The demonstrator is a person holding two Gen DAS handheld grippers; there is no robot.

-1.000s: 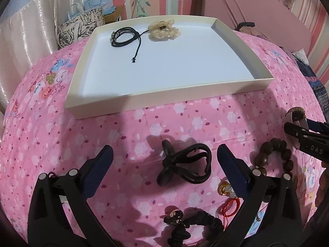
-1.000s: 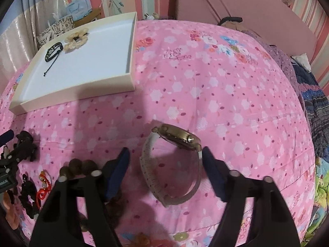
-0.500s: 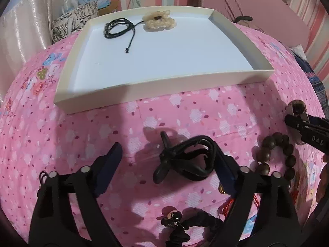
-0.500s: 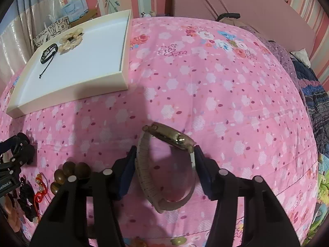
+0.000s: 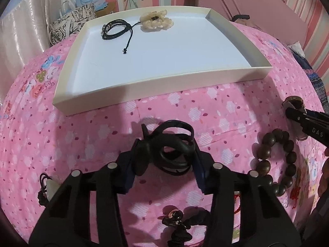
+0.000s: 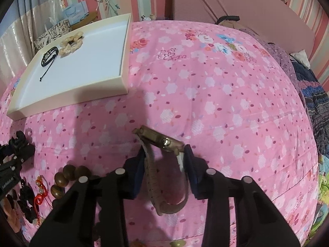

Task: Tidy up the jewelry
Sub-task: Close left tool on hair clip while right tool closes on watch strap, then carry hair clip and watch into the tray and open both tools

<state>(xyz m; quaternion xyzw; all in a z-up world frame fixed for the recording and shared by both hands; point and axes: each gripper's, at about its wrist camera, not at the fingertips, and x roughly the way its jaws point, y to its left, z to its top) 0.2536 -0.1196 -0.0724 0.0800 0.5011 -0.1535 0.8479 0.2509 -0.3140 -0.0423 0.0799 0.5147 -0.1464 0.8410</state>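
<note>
My left gripper (image 5: 164, 160) is shut on a black hair claw clip (image 5: 170, 144) on the pink bedspread, in front of a cream tray (image 5: 156, 86). The tray holds a black cord bracelet (image 5: 117, 29) and a cream scrunchie (image 5: 156, 21) at its far edge. My right gripper (image 6: 163, 164) is shut on a gold watch (image 6: 160, 140) with a beige strap, to the right of the tray (image 6: 70, 100). The right gripper shows at the right edge of the left wrist view (image 5: 296, 113).
A brown wooden bead bracelet (image 5: 277, 160), a black scrunchie with a charm (image 5: 181, 222), a red knotted cord (image 6: 40, 193) and a small pendant (image 5: 48, 187) lie on the bedspread near the grippers. Patterned bags (image 5: 70, 22) stand behind the tray. A pink headboard (image 6: 236, 6) is at the back.
Both grippers have moved forward and closed: the left onto the black claw clip, the right onto the watch strap, squeezing the strap narrower.
</note>
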